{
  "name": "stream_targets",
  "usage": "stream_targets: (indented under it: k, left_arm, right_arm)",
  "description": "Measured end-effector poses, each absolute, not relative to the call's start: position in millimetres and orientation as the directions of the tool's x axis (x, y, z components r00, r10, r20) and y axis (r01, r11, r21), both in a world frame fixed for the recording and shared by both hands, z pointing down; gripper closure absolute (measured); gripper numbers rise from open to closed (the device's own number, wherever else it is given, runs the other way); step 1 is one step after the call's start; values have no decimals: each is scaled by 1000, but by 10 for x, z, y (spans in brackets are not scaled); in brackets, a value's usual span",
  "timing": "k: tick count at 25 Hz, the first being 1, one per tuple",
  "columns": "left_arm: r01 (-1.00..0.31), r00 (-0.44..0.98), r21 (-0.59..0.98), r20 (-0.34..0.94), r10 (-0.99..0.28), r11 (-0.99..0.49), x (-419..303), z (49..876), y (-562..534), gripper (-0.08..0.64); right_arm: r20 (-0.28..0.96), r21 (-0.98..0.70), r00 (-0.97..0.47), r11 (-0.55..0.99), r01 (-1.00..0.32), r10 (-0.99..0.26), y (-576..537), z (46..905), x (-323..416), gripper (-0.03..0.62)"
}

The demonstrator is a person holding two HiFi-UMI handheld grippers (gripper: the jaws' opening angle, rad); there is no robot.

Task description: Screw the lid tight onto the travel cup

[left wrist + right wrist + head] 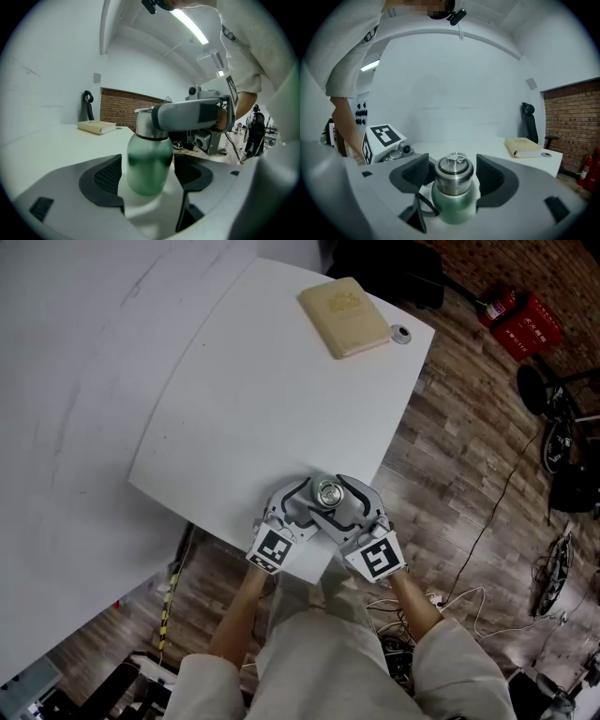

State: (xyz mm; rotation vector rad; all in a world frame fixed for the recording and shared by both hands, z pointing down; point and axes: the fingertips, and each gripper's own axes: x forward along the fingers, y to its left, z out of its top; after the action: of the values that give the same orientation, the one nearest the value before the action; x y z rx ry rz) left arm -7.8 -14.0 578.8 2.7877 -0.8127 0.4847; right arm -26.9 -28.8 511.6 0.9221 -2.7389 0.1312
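Note:
The travel cup (328, 493) stands at the near edge of the white table (244, 399), a frosted green body (149, 166) under a steel lid (454, 176) with a ring on top. My left gripper (305, 504) comes in from the left, its pads pressed against the green body low down. From the right, my right gripper (350, 502) has its jaws around the steel lid. Its pads (490, 176) stand just off the lid with a thin gap showing. One right finger (192, 115) crosses the lid in the left gripper view.
A tan book (344, 317) and a small round object (401, 334) lie at the table's far corner. The table edge runs just under the cup. Beyond it is wooden floor with cables, and red fire extinguishers (525, 320) stand at the far right.

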Motion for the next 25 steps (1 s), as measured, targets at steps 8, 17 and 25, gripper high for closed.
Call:
stream_targets:
  k: [8, 17, 25]
  left_arm:
    - [-658, 729, 121, 351, -588, -743, -430, 5624, -64, 227]
    - [-748, 643, 76, 328, -692, -659, -752, 5245, 54, 229]
    - [-816, 573, 105, 276, -772, -568, -1017, 4914, 115, 323]
  right_arm:
    - [229, -61, -692, 699, -712, -685, -233, 4918, 124, 322]
    - [251, -60, -578, 583, -810, -777, -63, 4811, 637, 384]
    - [283, -62, -469, 472, -879, -837, 59, 4726, 1039, 466]
